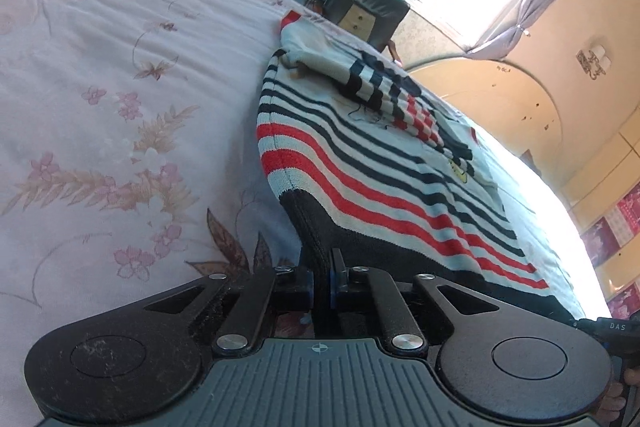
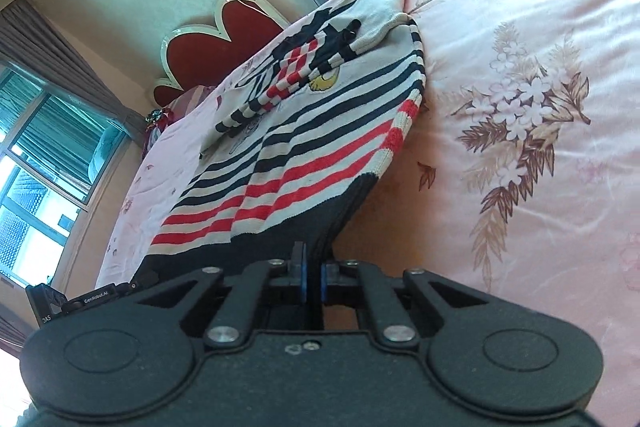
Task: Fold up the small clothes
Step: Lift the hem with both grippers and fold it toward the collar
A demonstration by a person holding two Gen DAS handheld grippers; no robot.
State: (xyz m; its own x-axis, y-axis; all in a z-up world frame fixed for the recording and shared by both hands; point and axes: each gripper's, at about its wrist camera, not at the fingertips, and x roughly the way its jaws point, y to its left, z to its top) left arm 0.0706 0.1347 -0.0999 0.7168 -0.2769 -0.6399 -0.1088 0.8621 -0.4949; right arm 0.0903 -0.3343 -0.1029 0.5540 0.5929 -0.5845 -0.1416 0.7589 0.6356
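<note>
A small knit sweater (image 1: 360, 163) with white, navy and red stripes and a black hem lies on the bed, its sleeves folded across the front. My left gripper (image 1: 321, 285) is shut on the hem's left corner. My right gripper (image 2: 313, 277) is shut on the hem's right corner of the same sweater (image 2: 304, 131). Both corners are lifted a little off the bed. A yellow motif (image 2: 324, 81) shows on the chest. The right gripper's body shows at the left wrist view's right edge (image 1: 612, 331).
The pink floral bedspread (image 1: 100, 99) spreads around the sweater; it fills the right of the right wrist view (image 2: 520, 107). A red heart-shaped headboard (image 2: 216, 27) stands at the far end. A black bedside cabinet (image 1: 368, 11) stands by the window.
</note>
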